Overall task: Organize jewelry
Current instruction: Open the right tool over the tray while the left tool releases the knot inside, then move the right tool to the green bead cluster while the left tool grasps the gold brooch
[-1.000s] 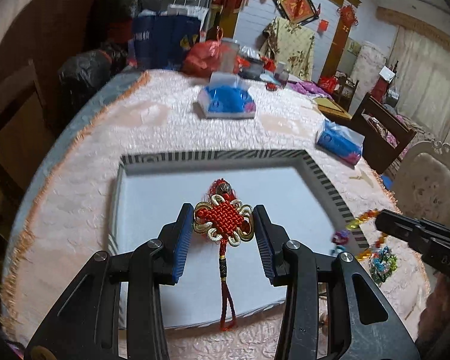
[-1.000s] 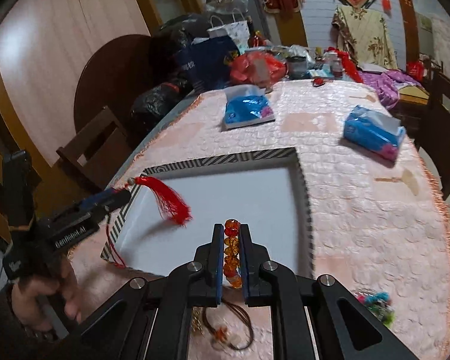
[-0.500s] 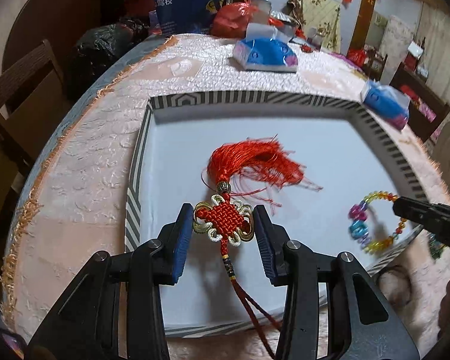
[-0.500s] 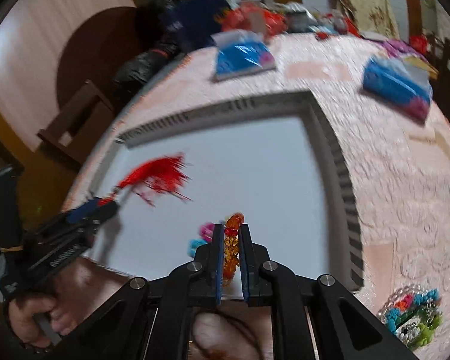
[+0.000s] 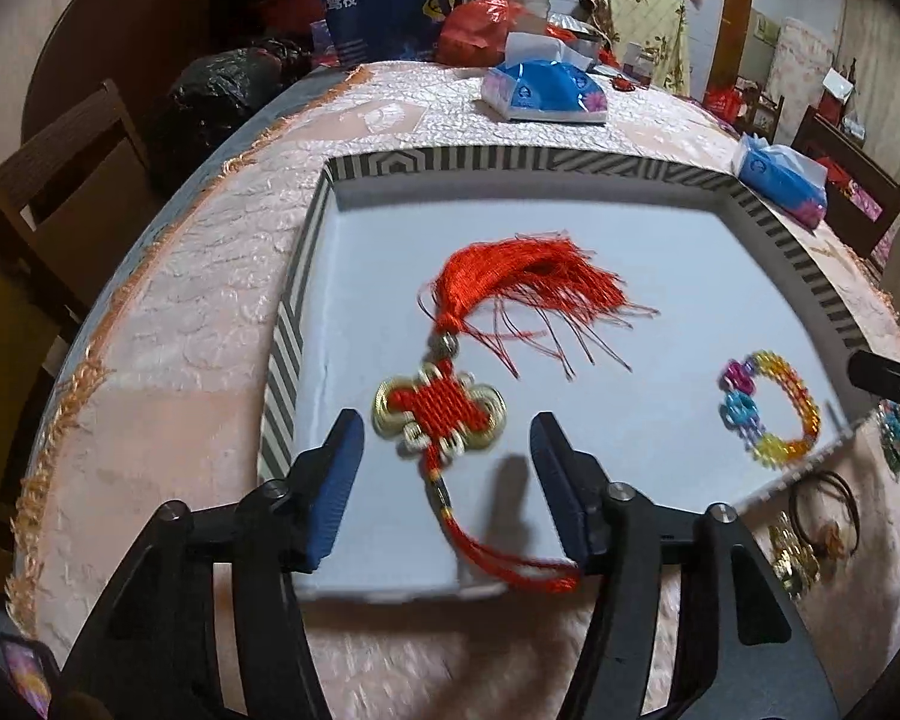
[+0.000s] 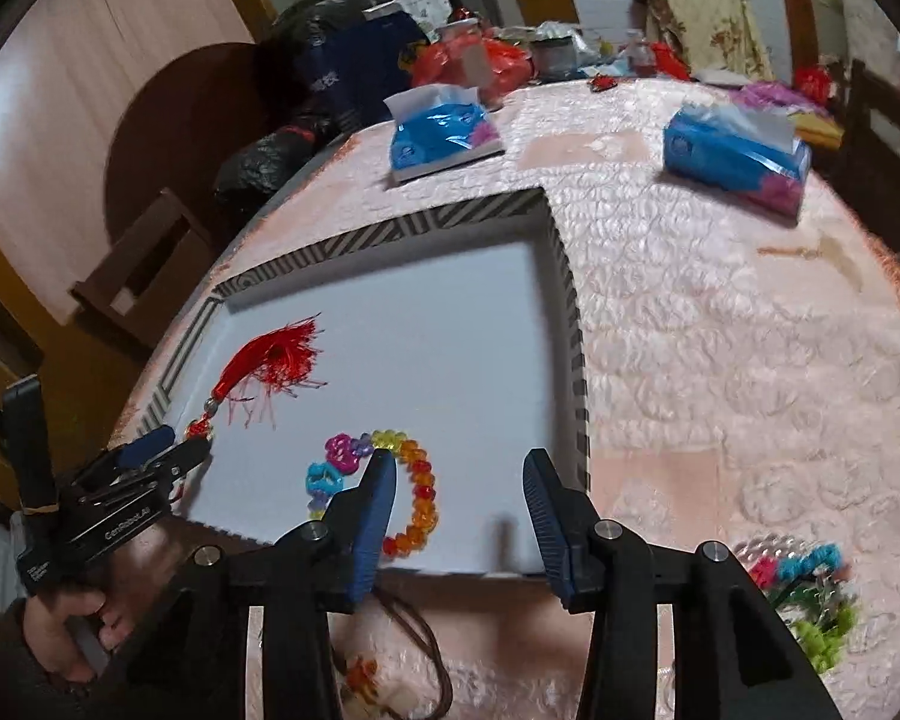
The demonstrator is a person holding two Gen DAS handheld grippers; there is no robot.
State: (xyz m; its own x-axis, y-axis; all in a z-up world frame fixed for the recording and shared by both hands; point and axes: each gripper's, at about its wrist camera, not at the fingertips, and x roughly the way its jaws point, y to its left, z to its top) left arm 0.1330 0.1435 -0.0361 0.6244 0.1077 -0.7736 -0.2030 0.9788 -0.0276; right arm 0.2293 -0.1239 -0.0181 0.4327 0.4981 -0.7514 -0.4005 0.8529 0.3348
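Observation:
A red Chinese knot with gold loops and a red tassel lies flat on the white floor of the striped-rim tray. My left gripper hovers just behind it, jaws opening, and neither pad touches the knot. A bracelet of coloured beads rests near the tray's front edge. My right gripper is over it with jaws opening; the bracelet sits by the left finger, and the gap between the pads holds nothing. From the right wrist, the left gripper shows at the tray's left corner.
Two blue tissue packs lie beyond the tray on the pink cloth. Brown hair ties and gold pieces and a heap of coloured jewelry sit outside the tray's near right corner. A wooden chair stands left.
Both grippers sank toward the tray and their jaws parted. The knot left the left pads and lies flat; the bracelet left the right pads and lies in the tray.

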